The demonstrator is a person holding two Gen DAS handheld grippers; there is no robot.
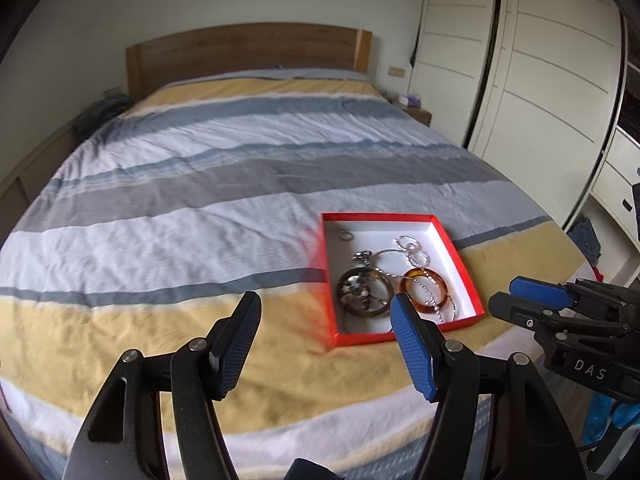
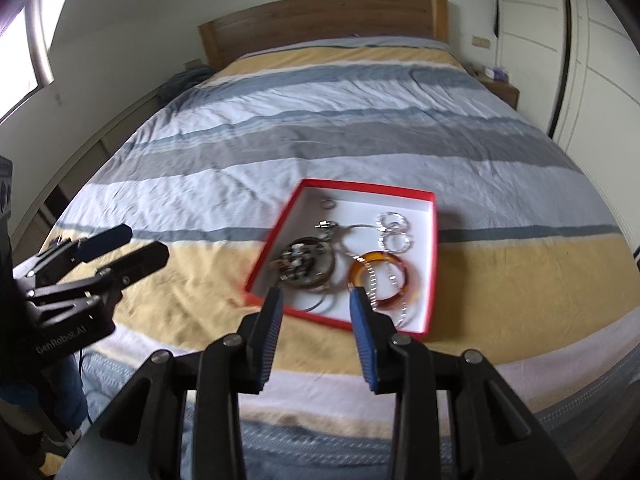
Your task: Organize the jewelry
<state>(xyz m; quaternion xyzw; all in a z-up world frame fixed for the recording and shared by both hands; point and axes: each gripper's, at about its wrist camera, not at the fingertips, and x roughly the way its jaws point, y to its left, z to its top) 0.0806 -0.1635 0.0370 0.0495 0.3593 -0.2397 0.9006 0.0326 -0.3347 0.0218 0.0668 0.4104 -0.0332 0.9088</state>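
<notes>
A shallow red box (image 1: 329, 276) (image 2: 362, 188) with a white inside lies on the bed's yellow stripe. In it are an amber bangle (image 1: 424, 273) (image 2: 380, 257), a dark mottled bangle (image 1: 368, 314) (image 2: 316, 286) with a silver piece inside it, linked silver hoops (image 1: 412, 246) (image 2: 394, 220), a small ring (image 1: 345, 235) (image 2: 329, 203) and a beaded silver chain. My left gripper (image 1: 324, 308) (image 2: 146, 240) hangs open above the bed, just left of the box's near corner. My right gripper (image 2: 316, 296) (image 1: 504, 292) is open above the box's near edge. Neither holds anything.
The bed (image 1: 180, 184) carries a duvet striped in white, grey, blue and yellow, with a wooden headboard (image 1: 244, 50) at the far end. White wardrobe doors (image 1: 540, 80) line the right side. A nightstand (image 2: 502, 90) stands by the headboard.
</notes>
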